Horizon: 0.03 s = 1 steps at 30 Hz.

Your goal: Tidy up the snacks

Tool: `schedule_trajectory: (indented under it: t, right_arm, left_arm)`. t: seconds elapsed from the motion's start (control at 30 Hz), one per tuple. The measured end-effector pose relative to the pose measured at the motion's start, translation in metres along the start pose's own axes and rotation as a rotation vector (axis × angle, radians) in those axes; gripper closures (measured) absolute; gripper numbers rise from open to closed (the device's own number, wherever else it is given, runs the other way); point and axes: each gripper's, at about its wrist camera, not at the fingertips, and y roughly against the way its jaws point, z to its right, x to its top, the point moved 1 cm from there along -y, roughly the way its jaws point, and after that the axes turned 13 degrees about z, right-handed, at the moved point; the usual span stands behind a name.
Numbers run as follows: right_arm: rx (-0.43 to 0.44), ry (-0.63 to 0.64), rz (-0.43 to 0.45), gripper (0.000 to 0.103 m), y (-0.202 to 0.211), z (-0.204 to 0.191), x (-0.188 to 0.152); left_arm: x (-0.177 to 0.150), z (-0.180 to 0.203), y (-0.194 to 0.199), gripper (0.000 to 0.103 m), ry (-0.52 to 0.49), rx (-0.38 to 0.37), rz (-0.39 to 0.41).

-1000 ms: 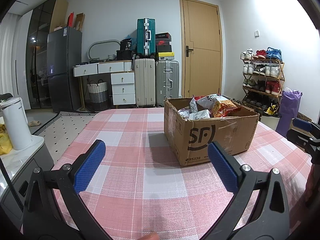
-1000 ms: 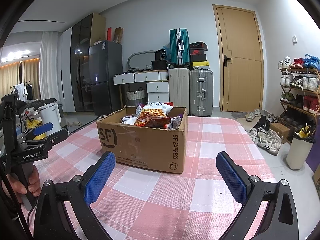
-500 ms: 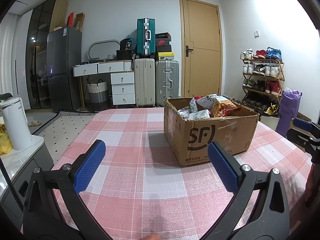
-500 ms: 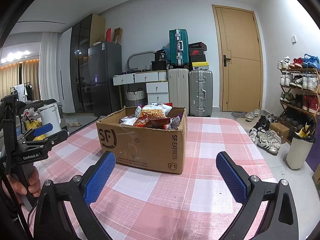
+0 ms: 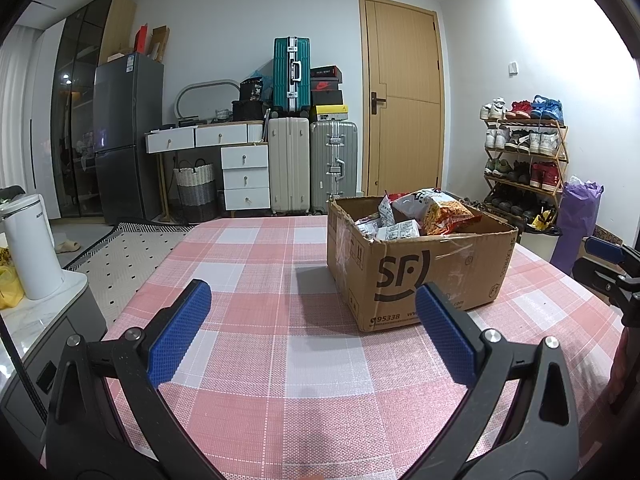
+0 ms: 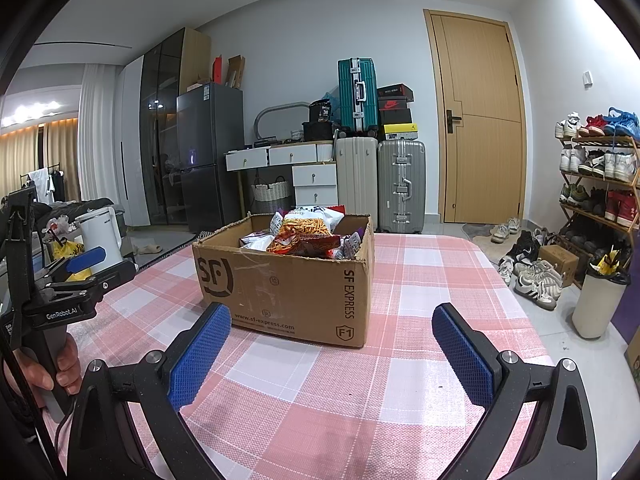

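Hovering wide apart and empty over the pink checked tablecloth (image 6: pixel 420 280), the right gripper (image 6: pixel 332 344) and left gripper (image 5: pixel 312 320), its handle stamped "GenRobot.AI", face a cardboard box (image 6: pixel 288 280) printed "SF EXPRESS", "www.sf-express.com" and "95338", heaped with snack packets (image 6: pixel 308 232).

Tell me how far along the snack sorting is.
Nothing looks done: the snack bags all sit in the cardboard box. Nothing in hand: left gripper and right gripper are open, empty, short of it. All sorting remains.
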Motion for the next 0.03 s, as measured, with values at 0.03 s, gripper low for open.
schedule_trajectory:
  t: [0.03]
  right_arm:
    - [0.000,-0.001,-0.001,0.001,-0.0001,0.0001,0.0000]
  left_arm:
    - [-0.0002,0.0001,0.0002,0.001,0.000,-0.002,-0.001]
